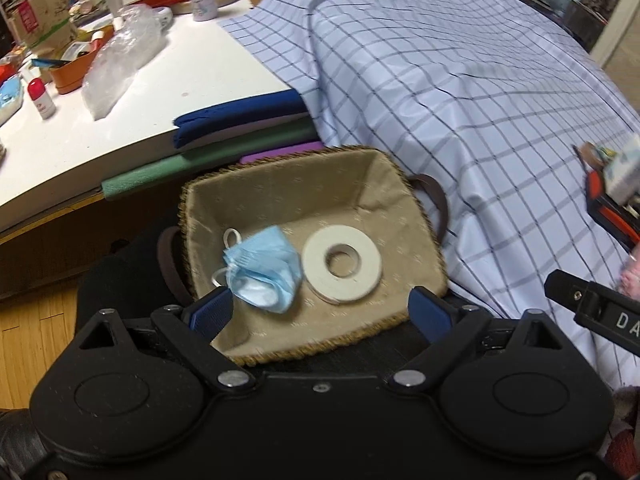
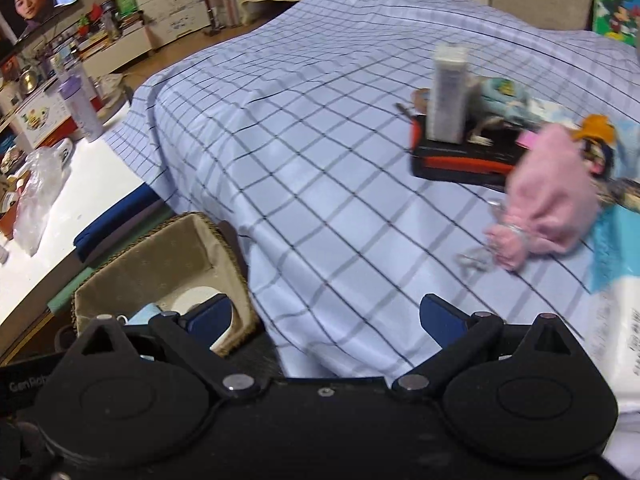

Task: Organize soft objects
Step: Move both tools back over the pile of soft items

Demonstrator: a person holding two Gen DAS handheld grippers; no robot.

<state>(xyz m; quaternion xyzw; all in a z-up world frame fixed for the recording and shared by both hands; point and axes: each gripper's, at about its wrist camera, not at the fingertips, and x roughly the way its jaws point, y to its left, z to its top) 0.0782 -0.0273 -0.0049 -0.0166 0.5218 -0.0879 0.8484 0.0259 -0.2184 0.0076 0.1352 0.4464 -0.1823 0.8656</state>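
Note:
A tan cloth-lined basket (image 1: 280,184) with brown handles sits below the edge of the checked cloth (image 1: 460,80). Inside it lie a crumpled blue face mask (image 1: 264,276) and a white foam ring (image 1: 342,264). My left gripper (image 1: 322,312) is open and empty, just above the basket's near rim. My right gripper (image 2: 324,318) is open and empty over the checked cloth (image 2: 320,140), with the basket (image 2: 160,256) at its lower left. A pink drawstring pouch (image 2: 548,196) lies on the cloth to the right, ahead of the right gripper.
A black and orange case (image 2: 464,160) with a white box (image 2: 448,92) on it lies behind the pouch. A tissue pack (image 2: 616,320) lies at the right edge. A white table (image 1: 160,92) at the left holds clutter. Folded blue and green cloths (image 1: 240,120) lie under its edge.

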